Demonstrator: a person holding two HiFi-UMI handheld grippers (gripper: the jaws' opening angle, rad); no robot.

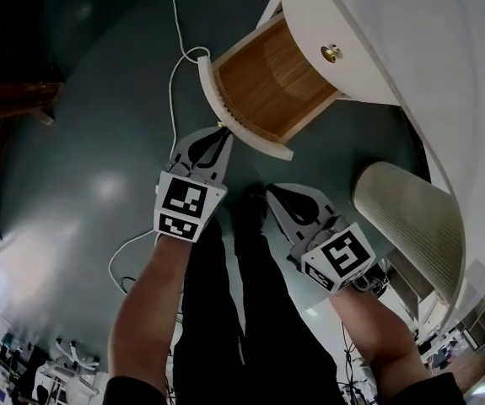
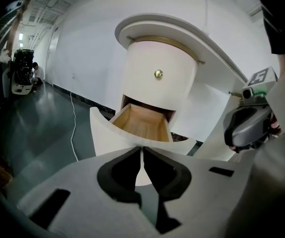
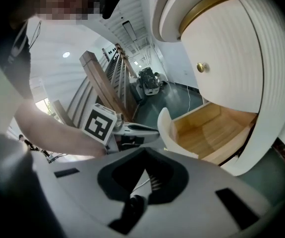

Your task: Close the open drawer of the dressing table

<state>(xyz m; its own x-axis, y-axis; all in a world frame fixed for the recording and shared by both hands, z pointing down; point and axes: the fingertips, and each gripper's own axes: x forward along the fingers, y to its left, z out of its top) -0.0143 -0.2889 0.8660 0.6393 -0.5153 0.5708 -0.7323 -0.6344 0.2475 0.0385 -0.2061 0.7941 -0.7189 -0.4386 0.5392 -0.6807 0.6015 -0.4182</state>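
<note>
- The rounded white dressing table (image 1: 394,32) stands on a dark grey-green floor (image 1: 82,142). Its lower drawer with the light wooden inside (image 1: 267,78) is pulled well out, and nothing lies on the bare wooden bottom.
- The drawer's curved white front panel (image 1: 211,91) faces us. In the left gripper view the same drawer (image 2: 142,123) gapes just below a closed, rounded upper drawer front (image 2: 159,78) that carries a small brass knob (image 2: 158,74).
- Our left tongs (image 1: 222,132) are pressed together with nothing between them; the left gripper view shows the tips (image 2: 142,148) meeting in a thin line. They sit right at the lower end of the drawer's front panel, and we cannot tell whether they touch it.
- Our right tongs (image 1: 272,191) are likewise closed and empty, with the tips (image 3: 144,151) met. They hang lower and to the right of the left tongs, apart from the drawer.
- From the right gripper view we see the open drawer (image 3: 216,128) from its side, with the brass knob (image 3: 200,67) above it.
- A thin white cable (image 1: 175,57) runs across the floor, passing close to the drawer's front panel.
- A cream ribbed round stool (image 1: 406,218) stands to the right of our right tongs, beside the dressing table.
</note>
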